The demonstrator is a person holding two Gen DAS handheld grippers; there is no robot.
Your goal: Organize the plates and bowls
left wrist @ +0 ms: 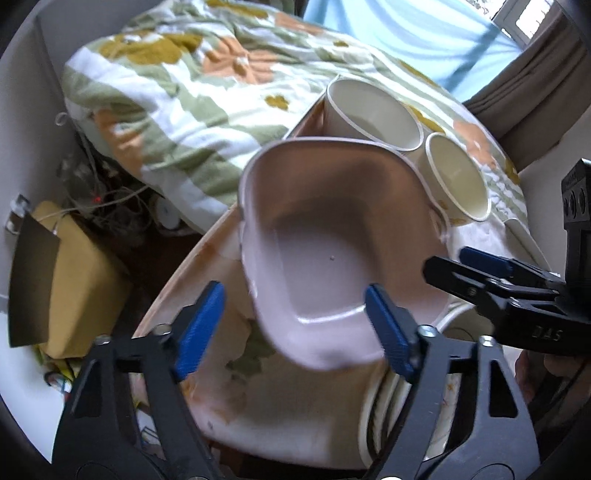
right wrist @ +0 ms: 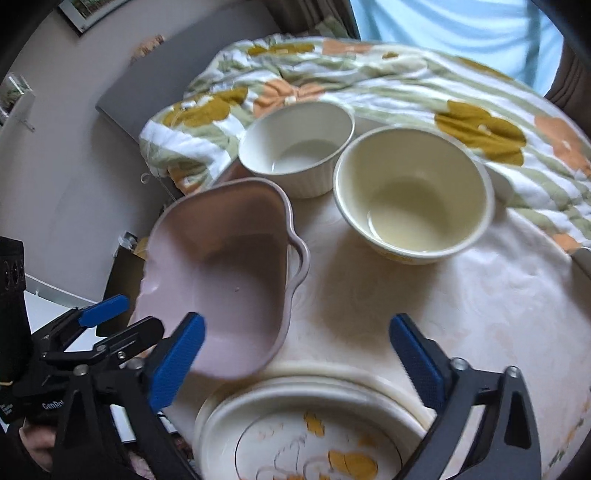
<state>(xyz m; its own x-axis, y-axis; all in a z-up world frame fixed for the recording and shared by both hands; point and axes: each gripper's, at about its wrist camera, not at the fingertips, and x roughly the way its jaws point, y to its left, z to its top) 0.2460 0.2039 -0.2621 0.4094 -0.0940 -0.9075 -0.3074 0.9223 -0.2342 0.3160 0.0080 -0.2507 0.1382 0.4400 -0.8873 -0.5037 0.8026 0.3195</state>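
On my far left the pale grey wall [right wrist: 66, 177] carries a framed picture [right wrist: 88, 13] up near the top, and below it a tan cardboard box [left wrist: 70, 280] sits among tangled cables on the floor. My left gripper [left wrist: 295, 325] hangs with its blue pads apart, clamping nothing, over the near edge of the pale pink squarish ceramic dish with side handles [right wrist: 221, 280], which rests on the round table with a cream, faintly flowered cover [right wrist: 480, 295]. Beyond the dish stand a white ribbed ceramic bowl [right wrist: 295, 155] and, just beside it to the right, a cream round bowl [right wrist: 413, 195]. Nearest me lies a stack of cream plates with orange flower prints [right wrist: 314, 435]. My right gripper [right wrist: 299, 362] is spread wide above that stack, gripping nothing. Behind the table a quilt with green stripes and orange and mustard flowers [right wrist: 388, 85] lies bunched, with a light blue curtain [right wrist: 443, 26] behind it.
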